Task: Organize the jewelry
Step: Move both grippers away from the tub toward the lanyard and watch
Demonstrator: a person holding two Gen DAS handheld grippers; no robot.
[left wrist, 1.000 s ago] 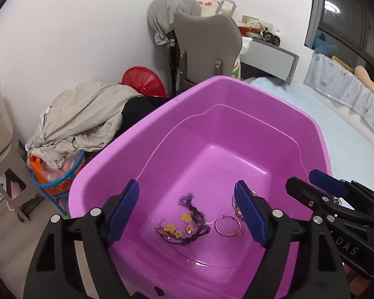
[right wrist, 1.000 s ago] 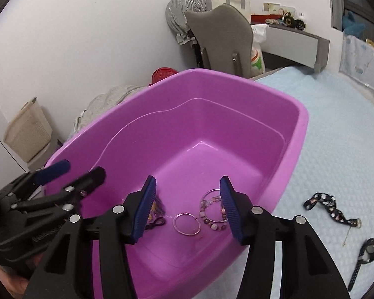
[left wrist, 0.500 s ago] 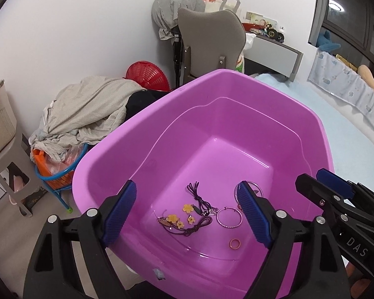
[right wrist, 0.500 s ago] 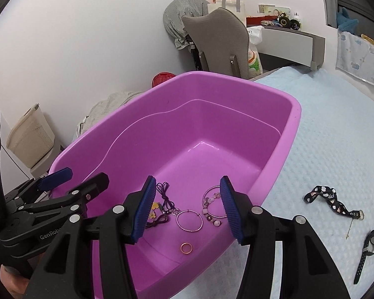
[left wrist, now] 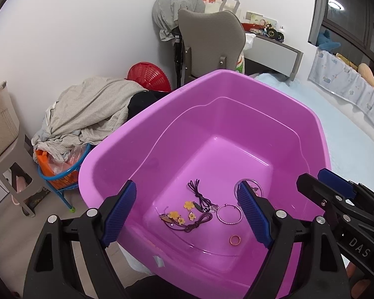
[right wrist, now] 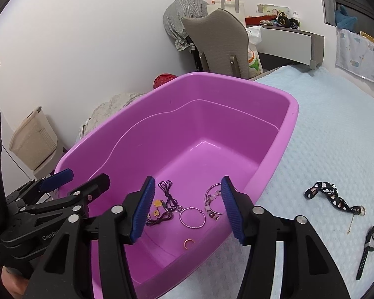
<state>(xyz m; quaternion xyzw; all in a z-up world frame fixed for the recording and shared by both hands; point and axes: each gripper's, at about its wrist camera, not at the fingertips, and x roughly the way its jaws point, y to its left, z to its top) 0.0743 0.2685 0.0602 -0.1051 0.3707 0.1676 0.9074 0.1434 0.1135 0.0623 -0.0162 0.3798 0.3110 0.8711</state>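
A purple plastic tub [left wrist: 309, 119] sits on a pale blue quilted bed cover [right wrist: 336, 129], and the jewelry lies in a loose cluster on the tub's floor near its closest wall. In that cluster a thin silver hoop bangle [left wrist: 229, 213] lies flat, with a small copper-coloured ring [left wrist: 235, 240] closer to the near wall, a dark purple cord necklace with yellow flower charms [left wrist: 187, 214] to the hoop's left, and a beaded charm bracelet [right wrist: 213, 199] to its right, partly hidden behind a blue pad. The left gripper [left wrist: 187, 216] hangs above the tub's near wall with its jaws spread wide and nothing between the pads. The right gripper [right wrist: 188, 211] is beside it, over the same wall; its jaws have just been opening a little, and they are released too, gripping nothing. Outside the tub, on the bed cover to its right, lie a black patterned strap [right wrist: 332, 196] and a black wristwatch [right wrist: 370, 246], well apart from the tub.
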